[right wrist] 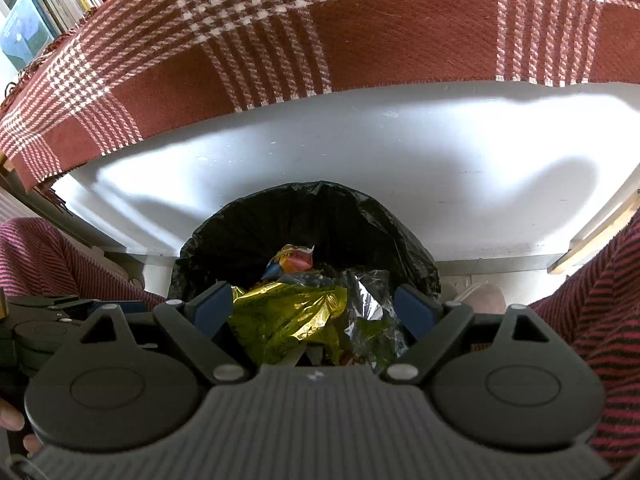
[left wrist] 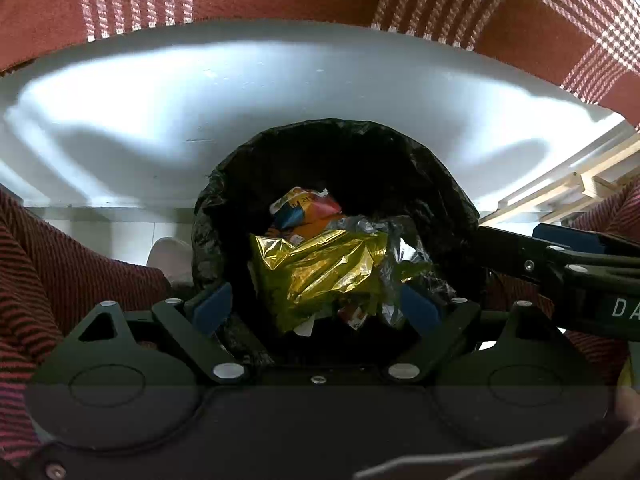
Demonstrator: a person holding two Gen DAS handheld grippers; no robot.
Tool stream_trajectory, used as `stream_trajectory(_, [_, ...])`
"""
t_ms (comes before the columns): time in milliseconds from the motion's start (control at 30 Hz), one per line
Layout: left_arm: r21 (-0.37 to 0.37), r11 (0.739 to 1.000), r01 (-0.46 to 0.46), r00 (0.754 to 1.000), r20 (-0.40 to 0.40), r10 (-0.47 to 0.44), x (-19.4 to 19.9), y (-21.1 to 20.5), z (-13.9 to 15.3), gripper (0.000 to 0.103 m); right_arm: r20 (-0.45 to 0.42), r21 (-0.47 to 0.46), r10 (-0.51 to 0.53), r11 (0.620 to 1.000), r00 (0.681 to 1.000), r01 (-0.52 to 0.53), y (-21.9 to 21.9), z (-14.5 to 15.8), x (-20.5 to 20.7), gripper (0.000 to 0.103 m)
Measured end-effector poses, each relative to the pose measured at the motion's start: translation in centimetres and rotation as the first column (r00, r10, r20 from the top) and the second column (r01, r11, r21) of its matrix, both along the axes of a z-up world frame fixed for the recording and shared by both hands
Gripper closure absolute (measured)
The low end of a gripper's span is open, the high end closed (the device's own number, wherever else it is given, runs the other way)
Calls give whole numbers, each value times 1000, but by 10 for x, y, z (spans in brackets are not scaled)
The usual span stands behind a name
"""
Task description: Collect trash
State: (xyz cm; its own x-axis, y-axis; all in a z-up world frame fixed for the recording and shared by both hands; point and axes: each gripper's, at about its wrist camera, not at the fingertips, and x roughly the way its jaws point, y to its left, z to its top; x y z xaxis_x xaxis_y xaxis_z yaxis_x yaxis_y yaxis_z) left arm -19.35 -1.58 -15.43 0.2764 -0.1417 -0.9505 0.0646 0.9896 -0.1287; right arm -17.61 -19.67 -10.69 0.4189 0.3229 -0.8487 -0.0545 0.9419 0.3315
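below and ahead of both grippers, a bin lined with a black bag (left wrist: 340,152), its mouth open and its own wall hidden under the liner. inside, crumpled trash: a gold foil wrapper (left wrist: 320,268) on top, directly between the fingers of the left gripper (left wrist: 316,308) but lower down in the bag, not touched by the blue pads (left wrist: 212,306). jaws of the left gripper spread wide, nothing held. same for the right gripper (right wrist: 316,308): blue pads (right wrist: 212,306) apart, the foil wrapper (right wrist: 288,316) seen through the gap, nothing clamped.

behind the foil, an orange, red and blue snack packet (left wrist: 304,208) with print too crumpled to read. to the right of the foil, clear crinkled plastic (left wrist: 400,248), edges hard to separate from the black liner. lower layers of trash lost in shadow.

at the right edge of the left wrist view, the body of the other gripper (left wrist: 568,268) cut off, white letters "da" legible before the frame ends.

beyond the bin, a white panel (left wrist: 240,100) under a red checked cloth (right wrist: 360,32). books (right wrist: 40,20) at far left of the right wrist view, titles unreadable. striped red sleeves (left wrist: 60,260) at both sides.
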Motion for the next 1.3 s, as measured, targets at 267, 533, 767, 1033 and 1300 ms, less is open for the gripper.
stream_trajectory(267, [-1,1000,-2,1000,-1,2,-1,0,-1,13,0,0,0,1000,1000,0,0,0,0,9])
stream_trajectory(533, [-1,1000,0,1000,-1,0,-1,1,-1,13,0,0,1,1000,1000,-1,0,0,0,9])
stream_trajectory(767, [-1,1000,-2,1000,-2,2,-1,0,-1,13,0,-1,1,1000,1000,-1,0,-1,0,9])
stream_trajectory(1033, [-2,1000,-2,1000,-3,2,-1,1,-2,13,0,-1,-1,1000,1000,1,0,-1,0,8])
stream_trajectory(1300, [-7,1000,2,1000,1,-2,0,1,1,13,0,0,-1,1000,1000,1,-1,-1,0,8])
